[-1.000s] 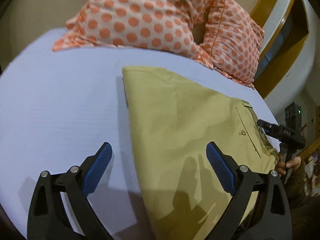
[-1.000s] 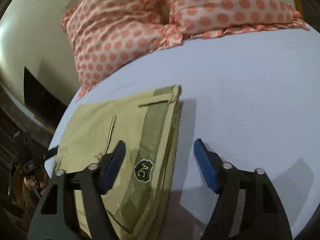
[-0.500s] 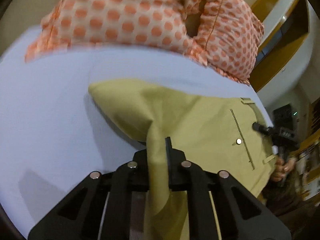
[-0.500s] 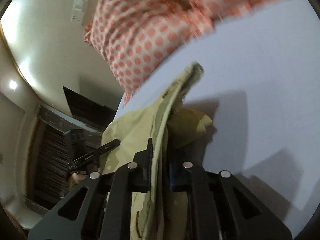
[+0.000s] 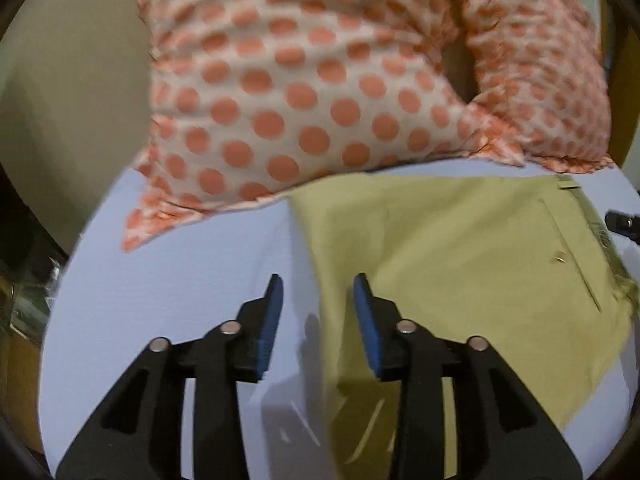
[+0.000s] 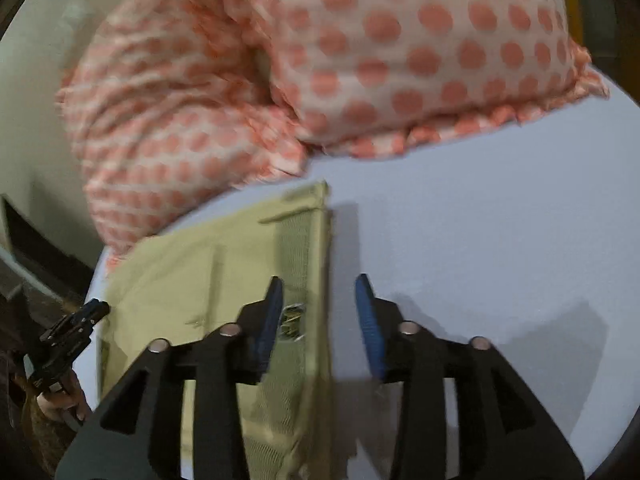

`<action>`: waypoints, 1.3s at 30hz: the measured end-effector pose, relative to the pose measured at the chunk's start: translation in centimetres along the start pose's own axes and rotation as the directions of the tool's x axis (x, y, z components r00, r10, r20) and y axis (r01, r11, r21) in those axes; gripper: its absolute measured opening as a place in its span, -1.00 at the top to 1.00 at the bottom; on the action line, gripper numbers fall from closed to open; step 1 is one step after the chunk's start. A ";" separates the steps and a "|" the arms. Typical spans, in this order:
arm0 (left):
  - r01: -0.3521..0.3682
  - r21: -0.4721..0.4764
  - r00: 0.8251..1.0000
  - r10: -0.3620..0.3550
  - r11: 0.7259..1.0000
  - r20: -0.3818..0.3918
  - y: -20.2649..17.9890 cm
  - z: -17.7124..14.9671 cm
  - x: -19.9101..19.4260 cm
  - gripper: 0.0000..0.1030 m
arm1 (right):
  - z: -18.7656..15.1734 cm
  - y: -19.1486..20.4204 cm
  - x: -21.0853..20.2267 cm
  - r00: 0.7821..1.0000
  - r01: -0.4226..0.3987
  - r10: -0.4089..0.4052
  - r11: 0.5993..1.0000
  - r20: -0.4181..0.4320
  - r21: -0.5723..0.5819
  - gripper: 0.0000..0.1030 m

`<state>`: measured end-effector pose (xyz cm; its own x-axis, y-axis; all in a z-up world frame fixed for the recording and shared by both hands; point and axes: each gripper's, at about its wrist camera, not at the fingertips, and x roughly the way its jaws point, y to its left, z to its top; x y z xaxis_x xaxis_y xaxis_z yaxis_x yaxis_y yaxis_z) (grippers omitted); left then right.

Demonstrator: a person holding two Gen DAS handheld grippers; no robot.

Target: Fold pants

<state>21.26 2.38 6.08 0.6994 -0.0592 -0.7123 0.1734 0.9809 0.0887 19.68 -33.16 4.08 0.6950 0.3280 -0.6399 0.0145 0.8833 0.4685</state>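
Observation:
The khaki pants [image 5: 460,264] lie folded flat on the lilac bed sheet [image 5: 180,280], close under the pillows. My left gripper [image 5: 318,312] is open and empty, straddling the pants' left folded edge. In the right wrist view the pants [image 6: 192,280] show their waistband and a badge label. My right gripper [image 6: 320,312] is open and empty over the waistband's right edge. The left gripper [image 6: 72,332] shows at the far left of that view. The right gripper's tip [image 5: 622,222] shows at the right edge of the left wrist view.
Two white pillows with orange dots [image 5: 280,92] [image 6: 420,48] lean against the wall just behind the pants. Bare sheet [image 6: 500,240] spreads to the right of the pants. The bed's edge drops off at the left [image 5: 52,272].
Both grippers were shut on the pants half a second ago, lifting them. Now both have opened and let go, and the pants lie flat nearer the pillows.

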 end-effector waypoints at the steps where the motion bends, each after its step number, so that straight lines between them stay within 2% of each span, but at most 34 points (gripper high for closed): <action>1: 0.064 -0.010 0.998 -0.064 0.998 0.021 0.0 -0.5 -1.6 0.13 | -0.3 0.4 -0.4 0.999 -0.050 0.050 0.999 -0.002 -0.006 0.05; 3: 0.186 -0.021 0.982 -0.185 0.982 0.039 -0.7 -1.3 -3.3 -0.15 | -1.2 2.0 -0.7 0.991 -0.129 0.127 0.991 -0.042 -0.045 -0.09; 4: 0.238 -0.016 0.971 -0.238 0.971 0.033 -1.5 -1.9 -3.8 -0.30 | -1.7 2.7 -0.3 0.989 -0.139 0.135 0.988 -0.068 -0.061 -0.16; 5: 0.266 -0.013 0.964 -0.266 0.964 0.016 -2.2 -2.2 -3.6 -0.33 | -2.2 3.4 0.3 0.986 -0.140 0.133 0.988 -0.101 -0.071 -0.18; 7: 0.306 -0.031 0.949 -0.307 0.952 -0.070 -4.1 -3.2 -1.6 -0.34 | -3.1 3.9 1.8 0.982 -0.113 0.101 0.991 -0.158 -0.071 -0.42; 9: 0.255 -0.045 0.956 -0.259 0.966 -0.141 -5.5 -4.2 0.8 -0.34 | -3.6 3.9 2.5 0.986 -0.087 0.075 0.993 -0.149 -0.078 -0.47; 10: 0.218 -0.007 0.970 -0.217 0.976 -0.105 -6.1 -4.4 0.5 -0.38 | -3.6 4.0 2.6 0.986 -0.075 0.061 0.994 -0.156 -0.083 -0.47; 12: 0.157 0.016 0.981 -0.154 0.987 -0.119 -6.8 -4.6 -0.4 -0.42 | -3.7 4.3 1.7 0.989 0.003 -0.016 0.996 -0.145 -0.089 -0.48; 13: 0.132 0.011 0.985 -0.130 0.991 -0.116 -6.8 -4.8 -1.5 -0.56 | -4.1 4.7 0.4 0.991 0.062 -0.074 0.992 -0.112 -0.112 -0.64; 14: 0.104 0.012 0.989 -0.102 0.995 -0.112 -6.8 -5.1 -2.5 -0.79 | -4.8 5.2 -1.2 0.992 0.098 -0.109 0.985 -0.070 -0.144 -0.73; 15: 0.047 0.018 0.995 -0.045 0.999 -0.093 -6.7 -5.7 -4.1 -0.92 | -5.8 5.6 -2.9 0.993 0.110 -0.115 0.979 -0.025 -0.173 -0.87; 16: -0.006 0.025 0.998 0.007 1.000 -0.065 -6.6 -6.6 -5.7 -0.96 | -6.8 5.6 -4.4 0.993 0.118 -0.119 0.974 0.006 -0.193 -0.97; 17: -0.026 0.027 0.998 0.027 0.999 -0.052 -6.2 -7.3 -6.6 -0.96 | -8.0 5.7 -5.8 0.992 0.125 -0.119 0.969 0.041 -0.215 -0.97; 18: -0.024 0.016 0.999 0.025 1.000 -0.048 -6.0 -8.5 -7.8 -0.96 | -9.7 6.3 -7.0 0.991 0.127 -0.115 0.962 0.064 -0.244 -0.97; 20: 0.032 -0.020 0.998 -0.033 0.999 -0.060 -5.6 -10.6 -9.2 -0.96 | -11.8 7.1 -7.2 0.992 0.129 -0.120 0.950 0.047 -0.285 -0.97; 21: 0.053 -0.035 0.996 -0.056 0.998 -0.073 -5.6 -11.7 -9.5 -0.96 | -13.2 7.6 -6.8 0.989 0.150 -0.148 0.939 0.030 -0.310 -0.97; 24: 0.040 -0.039 0.995 -0.043 0.998 -0.088 -6.1 -13.7 -9.4 -0.96 | -15.4 8.2 -5.2 0.974 0.210 -0.227 0.913 -0.005 -0.351 -0.97; 26: 0.034 -0.054 0.994 -0.039 0.998 -0.100 -6.2 -13.9 -8.6 -0.96 | -15.9 8.3 -4.2 0.967 0.230 -0.253 0.908 -0.020 -0.350 -0.97; 29: 0.079 -0.085 0.987 -0.090 0.993 -0.135 -6.2 -14.6 -7.6 -0.96 | -16.7 8.0 -3.2 0.953 0.272 -0.302 0.901 -0.039 -0.338 -0.97; 30: 0.061 -0.062 0.990 -0.068 0.996 -0.124 -6.5 -14.8 -7.7 -0.96 | -17.0 7.9 -3.1 0.944 0.297 -0.328 0.892 -0.034 -0.340 -0.97; 39: 0.045 -0.077 0.996 -0.051 0.996 -0.079 -6.7 -15.3 -7.9 -0.97 | -17.4 7.7 -3.4 0.943 0.320 -0.334 0.893 0.011 -0.315 -0.97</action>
<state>3.93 -0.84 0.46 0.6324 -0.0943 -0.7688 0.1511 0.9885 0.0031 4.95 -21.63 -0.76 0.6584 0.0103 -0.7526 0.0089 0.9997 0.0215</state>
